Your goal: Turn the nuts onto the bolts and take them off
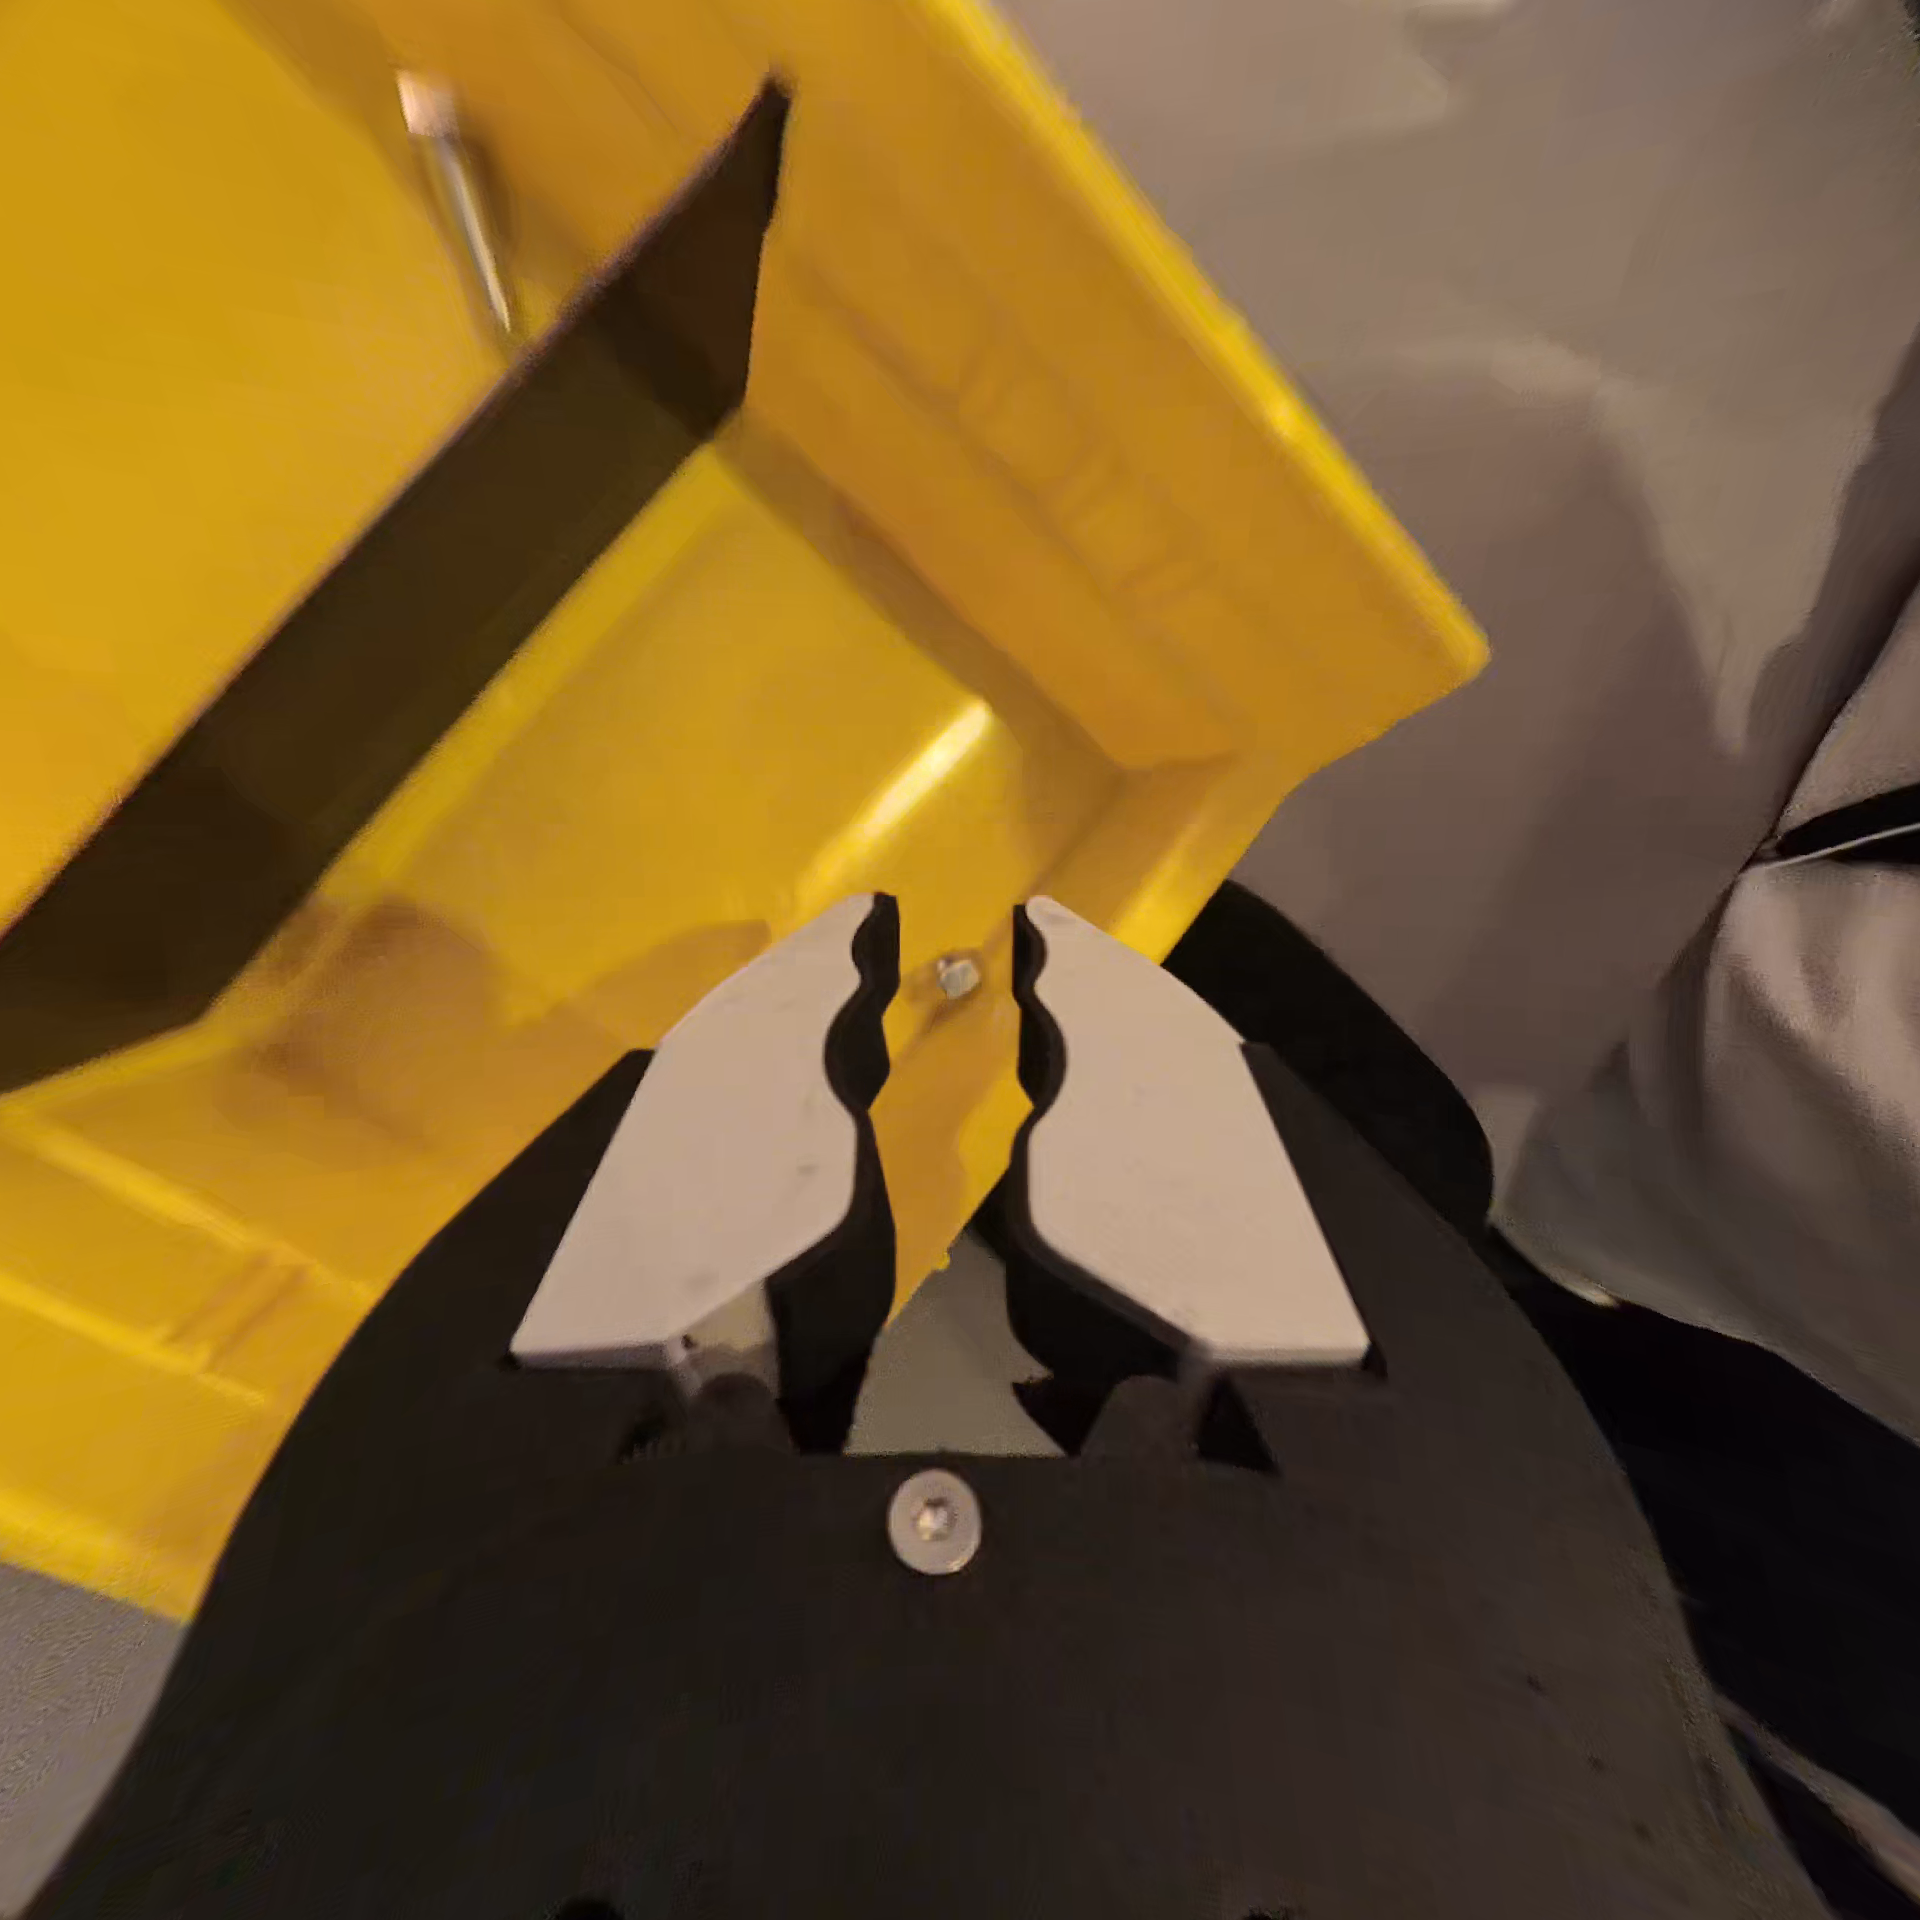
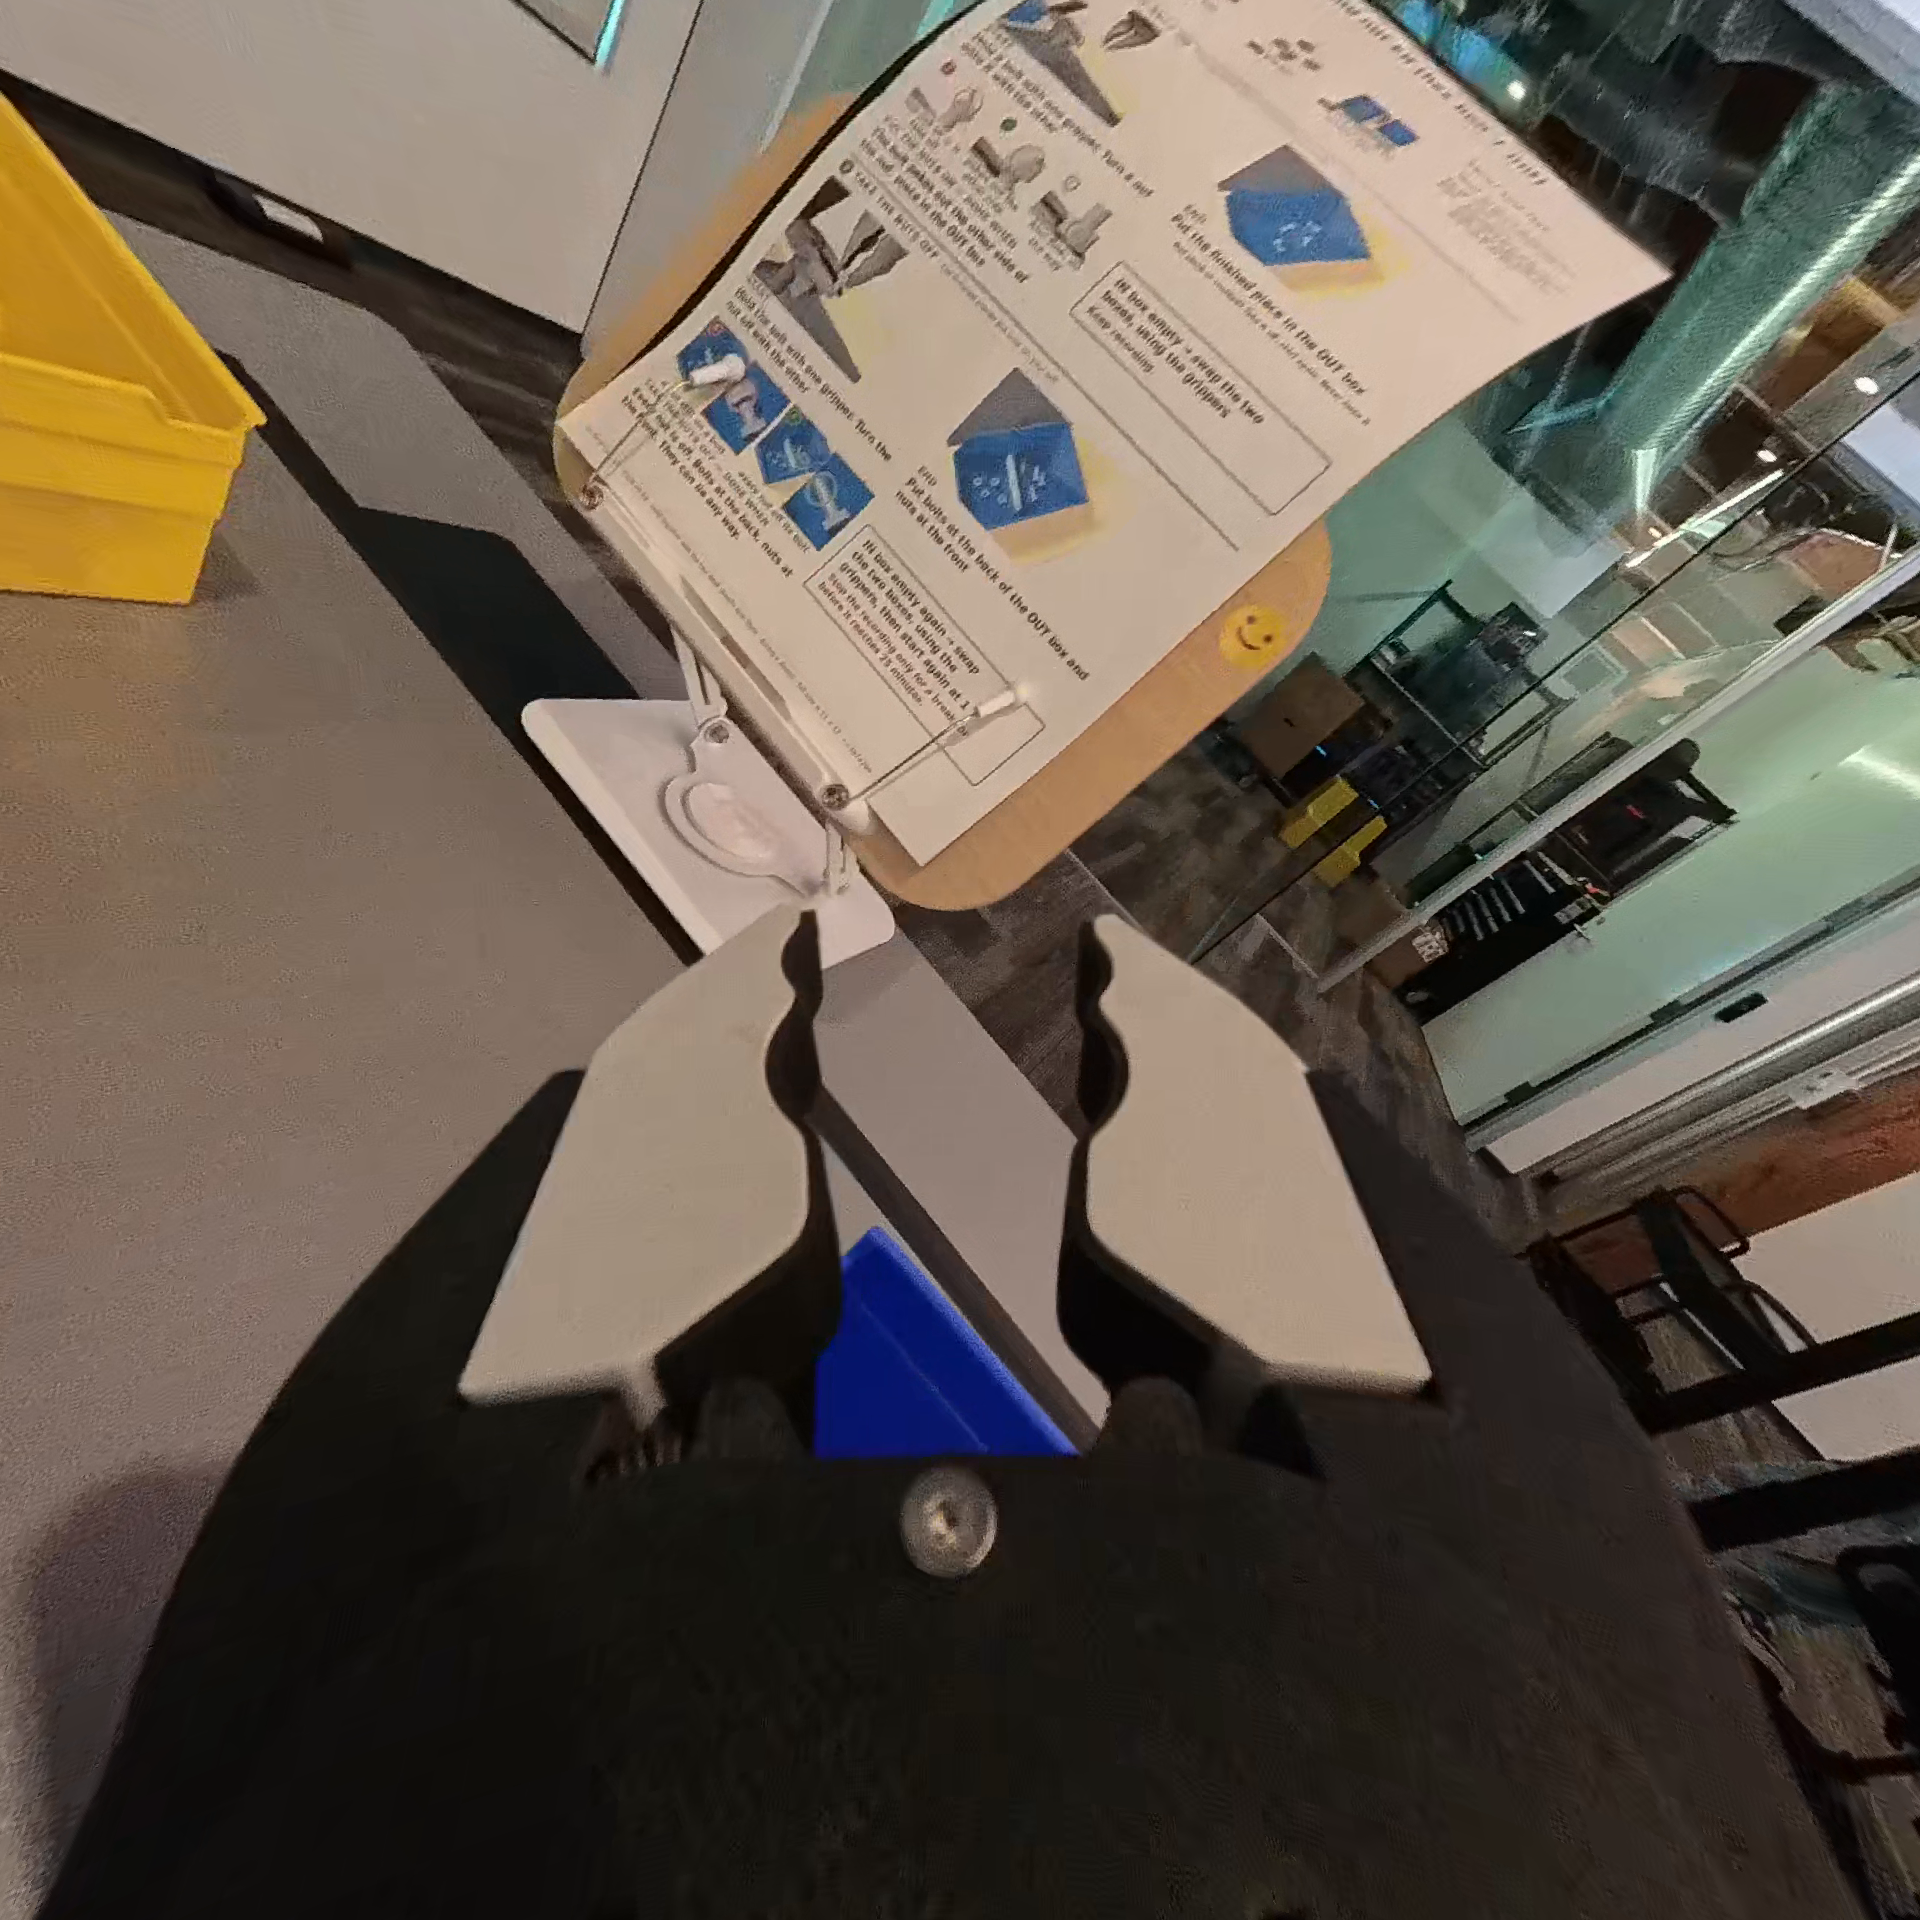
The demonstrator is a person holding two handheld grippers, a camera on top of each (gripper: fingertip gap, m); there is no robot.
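Just small silvery nut (image 1: pixel 957 978), yellow bin (image 1: pixel 1195 582)

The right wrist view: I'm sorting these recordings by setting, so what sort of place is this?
Probably an office or lab workstation set up for recording tasks: a grey table carries an instruction sheet on a stand, a yellow parts bin sits nearby, and glass partitions stand behind.

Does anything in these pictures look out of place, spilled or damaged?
Nothing stands out. In the yellow plastic bin a silver metal bolt lies beyond the black divider, and a small silver nut lies on the near floor, seen between the open left gripper's fingers. The right gripper is open and empty.
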